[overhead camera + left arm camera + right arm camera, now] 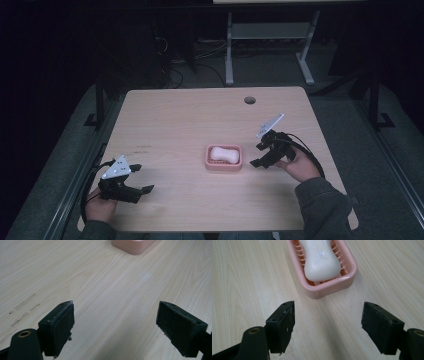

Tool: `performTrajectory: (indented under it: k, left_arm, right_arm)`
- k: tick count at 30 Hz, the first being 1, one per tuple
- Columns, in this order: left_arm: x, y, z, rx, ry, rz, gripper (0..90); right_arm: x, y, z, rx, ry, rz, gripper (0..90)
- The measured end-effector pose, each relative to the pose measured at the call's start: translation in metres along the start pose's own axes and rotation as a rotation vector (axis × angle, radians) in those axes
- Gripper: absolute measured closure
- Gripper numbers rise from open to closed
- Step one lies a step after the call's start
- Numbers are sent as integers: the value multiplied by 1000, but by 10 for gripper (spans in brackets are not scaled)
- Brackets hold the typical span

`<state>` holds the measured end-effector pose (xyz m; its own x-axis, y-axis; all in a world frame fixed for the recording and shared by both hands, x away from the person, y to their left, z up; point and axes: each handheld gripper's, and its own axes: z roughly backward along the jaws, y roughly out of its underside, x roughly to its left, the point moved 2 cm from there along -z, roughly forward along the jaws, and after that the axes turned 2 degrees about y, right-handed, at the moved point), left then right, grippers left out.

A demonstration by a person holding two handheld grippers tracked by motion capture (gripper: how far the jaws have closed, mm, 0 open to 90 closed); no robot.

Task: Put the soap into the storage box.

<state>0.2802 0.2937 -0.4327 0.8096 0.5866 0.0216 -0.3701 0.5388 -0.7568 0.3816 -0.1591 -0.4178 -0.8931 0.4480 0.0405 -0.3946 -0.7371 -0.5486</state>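
A pink soap dish [224, 166] sits near the middle of the table with a white bar of soap [223, 154] lying in it. In the right gripper view the soap [320, 261] fills the ribbed dish [332, 288] just beyond the jaws. My right gripper [258, 154] stands open a short way to the right of the dish, with nothing between its jaws [328, 326]. My left gripper [142, 178] rests at the near left of the table, open and holding nothing [115, 328]. A corner of the dish [133, 245] shows far ahead of it.
The wooden table [175, 120] has a round cable hole [249, 100] at the back right. Faint scuff marks [143, 147] lie left of the dish. Beyond the far edge stand a desk frame's legs [229, 50] on dark floor.
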Motion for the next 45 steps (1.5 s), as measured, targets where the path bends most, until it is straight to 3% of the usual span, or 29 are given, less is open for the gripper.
performTrajectory:
  k: [5,14,17,20,45]
  left_arm:
    - [0,0,0,4,0,0,148]
    - [0,0,0,2,-2,3,148]
    - [0,0,0,2,-2,1,148]
    - [0,1,0,4,-2,1,148]
    - [0,1,-1,7,-4,6,148]
  right_arm:
    - [2,7,1,11,1,-5,265]
    - [8,18,3,-19,4,3,265]
    - [13,22,4,-13,-1,-16,264]
    - [14,25,4,-25,1,4,264]
    - [33,61,10,-41,21,-45,249]
